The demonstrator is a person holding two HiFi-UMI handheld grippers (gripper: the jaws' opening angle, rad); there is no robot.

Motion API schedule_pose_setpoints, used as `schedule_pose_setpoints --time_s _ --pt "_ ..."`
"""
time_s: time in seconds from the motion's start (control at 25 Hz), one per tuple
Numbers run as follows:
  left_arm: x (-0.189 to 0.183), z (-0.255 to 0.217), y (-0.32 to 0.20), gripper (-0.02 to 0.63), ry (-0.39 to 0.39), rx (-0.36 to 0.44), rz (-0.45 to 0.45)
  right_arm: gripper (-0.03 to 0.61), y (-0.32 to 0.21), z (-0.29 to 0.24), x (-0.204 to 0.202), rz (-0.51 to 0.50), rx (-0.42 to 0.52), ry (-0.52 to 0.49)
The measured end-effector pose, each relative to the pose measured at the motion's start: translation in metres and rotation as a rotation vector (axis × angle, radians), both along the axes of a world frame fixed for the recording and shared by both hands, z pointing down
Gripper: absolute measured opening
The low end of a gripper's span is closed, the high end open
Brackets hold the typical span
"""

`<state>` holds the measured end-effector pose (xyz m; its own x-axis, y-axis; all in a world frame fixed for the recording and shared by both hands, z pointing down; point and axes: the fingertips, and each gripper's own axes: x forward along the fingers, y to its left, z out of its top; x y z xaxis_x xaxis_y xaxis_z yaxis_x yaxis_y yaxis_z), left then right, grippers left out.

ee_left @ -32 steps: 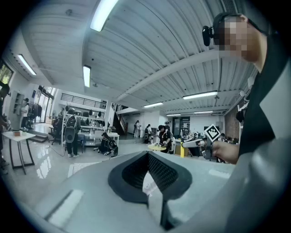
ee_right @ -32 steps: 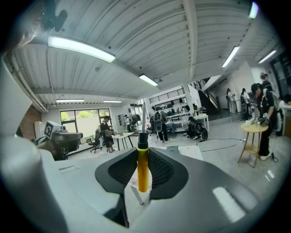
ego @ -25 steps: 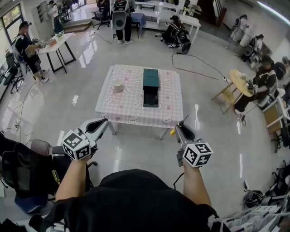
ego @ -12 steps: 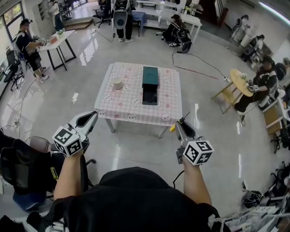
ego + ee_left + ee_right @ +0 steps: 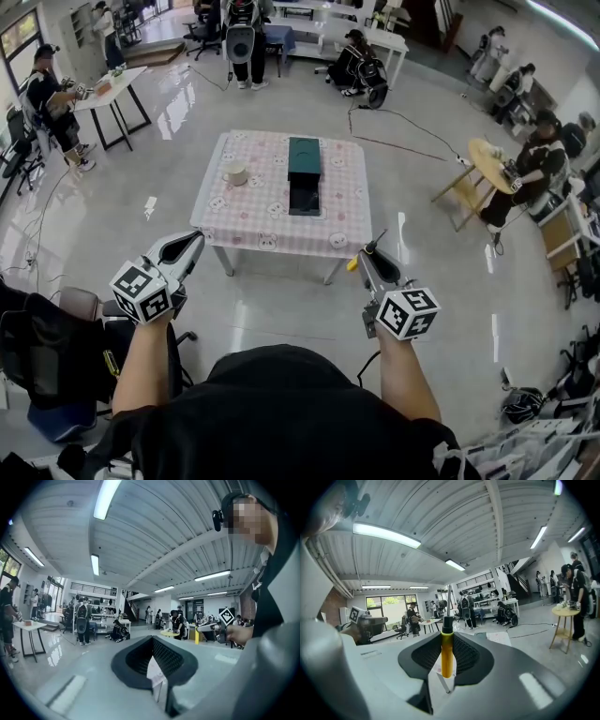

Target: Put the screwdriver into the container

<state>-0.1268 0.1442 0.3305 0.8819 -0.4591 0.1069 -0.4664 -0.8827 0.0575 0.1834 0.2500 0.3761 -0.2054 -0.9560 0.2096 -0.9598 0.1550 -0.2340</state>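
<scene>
A yellow-handled screwdriver (image 5: pixel 446 652) stands upright between the jaws of my right gripper (image 5: pixel 446 663), which is shut on it. In the head view that right gripper (image 5: pixel 367 257) hovers over the floor just short of the table's near right corner, with the yellow handle (image 5: pixel 353 264) showing beside it. The container (image 5: pixel 305 157) is a dark green box on the table, its open tray (image 5: pixel 301 197) pulled toward me. My left gripper (image 5: pixel 184 249) is held off the table's near left corner. Its jaws (image 5: pixel 153 667) are shut with nothing between them.
The table (image 5: pixel 253 223) has a pink patterned cloth and carries a small cup (image 5: pixel 234 173) left of the container. A dark chair (image 5: pixel 56 337) stands at my left. Several people sit or stand around the room, with a round wooden table (image 5: pixel 490 161) to the right.
My left gripper has swung outward to the left and a little back toward me. The right gripper keeps its hold on the screwdriver and has barely moved.
</scene>
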Motion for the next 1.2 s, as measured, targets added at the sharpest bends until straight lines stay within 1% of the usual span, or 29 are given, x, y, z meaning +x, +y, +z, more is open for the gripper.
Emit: schedule_pose_setpoints --time_s 0.24,0.52,0.84,1.04,1.2 --pt "0.013 0.000 0.008 0.001 -0.002 -0.008 0.022 0.106 0.005 -0.008 0.004 -0.014 0.009 0.008" --pt "0.016 0.007 0.013 0.000 -0.005 -0.023 0.049 0.106 0.004 -0.010 -0.006 -0.031 0.027 0.007" --pt "0.019 0.014 0.008 0.000 -0.010 -0.031 0.071 0.106 -0.003 -0.004 -0.009 -0.028 0.027 -0.002" --pt "0.016 0.016 0.001 0.002 -0.010 -0.045 0.071 0.106 -0.006 -0.003 -0.012 -0.019 0.024 -0.007" --pt "0.010 0.020 -0.011 0.002 -0.003 -0.052 0.064 0.106 -0.011 0.002 -0.012 -0.008 0.018 0.012"
